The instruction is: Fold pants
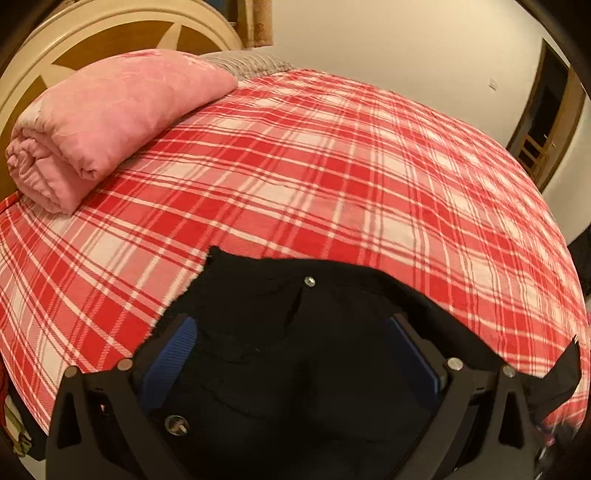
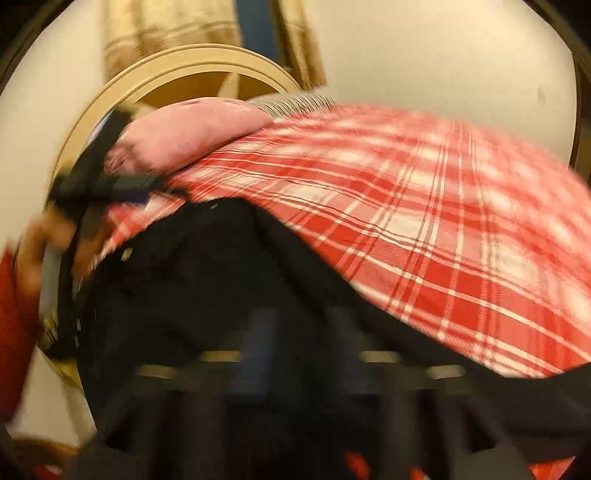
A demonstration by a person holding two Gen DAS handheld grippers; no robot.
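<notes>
Black pants [image 1: 295, 369] lie on the near part of a bed, waistband toward the headboard, a metal button [image 1: 309, 281] at its top edge. My left gripper [image 1: 297, 343] stands open wide above the waist; its blue pads [image 1: 184, 343] are far apart and grip nothing. That gripper also shows, blurred, at the far left of the right wrist view, left gripper [image 2: 107, 184], in a hand. The pants [image 2: 207, 280] fill the lower part there. My right gripper [image 2: 301, 332] is smeared by motion; its fingers look apart over the black cloth, with nothing clamped.
A red and white plaid sheet [image 1: 332, 166] covers the bed. A rolled pink blanket [image 1: 110, 122] lies at the far left by the cream headboard [image 1: 110, 26]. A red sleeve [image 2: 11, 314] is at the left edge. A doorway [image 1: 543, 129] is at the right.
</notes>
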